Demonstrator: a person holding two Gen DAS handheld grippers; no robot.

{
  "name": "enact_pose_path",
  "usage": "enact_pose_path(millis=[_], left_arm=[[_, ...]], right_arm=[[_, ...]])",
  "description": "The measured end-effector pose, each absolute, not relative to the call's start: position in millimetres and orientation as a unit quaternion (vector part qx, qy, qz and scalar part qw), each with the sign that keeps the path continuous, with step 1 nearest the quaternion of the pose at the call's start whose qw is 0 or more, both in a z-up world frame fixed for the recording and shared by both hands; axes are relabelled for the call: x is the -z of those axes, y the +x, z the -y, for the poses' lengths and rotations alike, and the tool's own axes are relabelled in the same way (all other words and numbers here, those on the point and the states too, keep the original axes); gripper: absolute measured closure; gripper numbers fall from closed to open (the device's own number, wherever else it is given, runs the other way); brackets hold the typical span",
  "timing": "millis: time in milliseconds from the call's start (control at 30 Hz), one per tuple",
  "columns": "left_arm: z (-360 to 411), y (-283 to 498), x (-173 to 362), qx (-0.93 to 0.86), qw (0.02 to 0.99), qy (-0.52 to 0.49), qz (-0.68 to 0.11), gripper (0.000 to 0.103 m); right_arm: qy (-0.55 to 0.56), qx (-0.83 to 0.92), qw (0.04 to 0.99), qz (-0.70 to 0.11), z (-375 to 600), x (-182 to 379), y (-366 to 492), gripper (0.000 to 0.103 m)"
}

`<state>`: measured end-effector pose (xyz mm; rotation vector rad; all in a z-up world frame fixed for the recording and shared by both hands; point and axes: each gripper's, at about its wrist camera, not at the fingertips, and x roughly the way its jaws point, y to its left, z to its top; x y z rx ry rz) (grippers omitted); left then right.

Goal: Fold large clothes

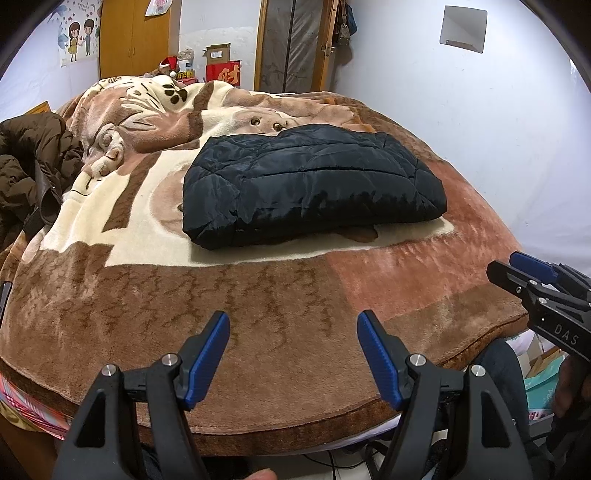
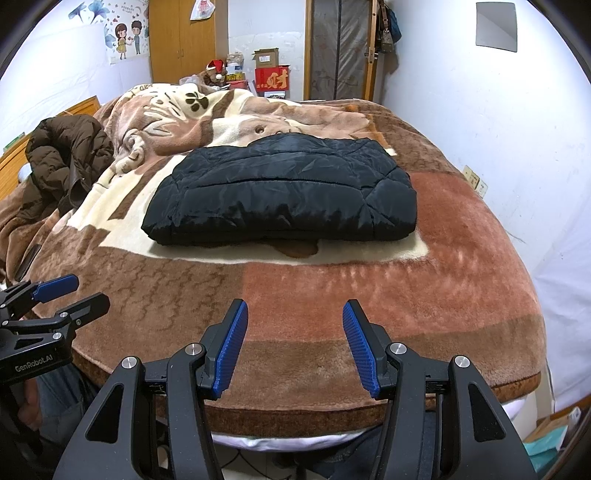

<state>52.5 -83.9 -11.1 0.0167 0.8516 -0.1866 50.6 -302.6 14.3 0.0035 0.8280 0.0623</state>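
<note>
Leftmost on the bed, a brown puffer coat (image 1: 35,166) lies heaped in a crumple at the edge of the plush animal-print blanket (image 1: 177,295); the right wrist view shows more of it, along with a strip of wooden headboard (image 2: 79,107) behind it that the left wrist view barely catches. Toward the middle, the black quilted jacket (image 1: 310,181) rests folded into a thick rectangular bundle on the blanket's cream patch, well apart from both grippers; its long axis runs left to right across the bed, with a folded edge facing the cameras. Nearer the cameras, the left gripper (image 1: 293,354) hovers over the bed's near edge with its jaws spread wide, holding nothing. The right gripper (image 2: 295,345) is beside it, likewise open wide and empty. Each view catches the other gripper from the side at its border. Only the right wrist view shows a wall socket (image 2: 476,182) low on the white wall at far right, while a grey square panel (image 1: 463,29) hangs high on that wall in both.
</note>
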Motion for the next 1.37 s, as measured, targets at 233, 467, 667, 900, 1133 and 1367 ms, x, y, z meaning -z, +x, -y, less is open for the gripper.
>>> enact_pose_path(millis=[233, 467, 667, 900, 1133, 1367], left_arm=[[83.1, 50.8, 10.6, 0.094, 0.908, 0.006, -0.408, 0.030], [85.2, 49.4, 8.6, 0.101, 0.909, 0.007, -0.405, 0.029], [87.8, 48.3, 6.9, 0.098, 0.911, 0.017, -0.401, 0.029], [88.0, 49.1, 7.0, 0.103, 0.909, 0.011, -0.403, 0.029], [87.6, 49.9, 10.7, 0.104, 0.908, 0.013, -0.405, 0.029], [87.4, 48.4, 10.9, 0.101, 0.912, 0.013, -0.396, 0.029]], right_arm=[[0.001, -0.030, 0.915, -0.402, 302.3, -14.3, 50.0, 0.049], [0.001, -0.030, 0.915, -0.402, 301.8, -14.3, 50.9, 0.049], [0.000, -0.030, 0.915, -0.402, 301.9, -14.1, 51.2, 0.049], [0.001, -0.030, 0.915, -0.402, 301.0, -14.0, 51.1, 0.049], [-0.001, -0.031, 0.914, -0.404, 302.2, -13.8, 49.9, 0.049], [-0.001, -0.030, 0.914, -0.404, 301.4, -13.6, 51.0, 0.049]])
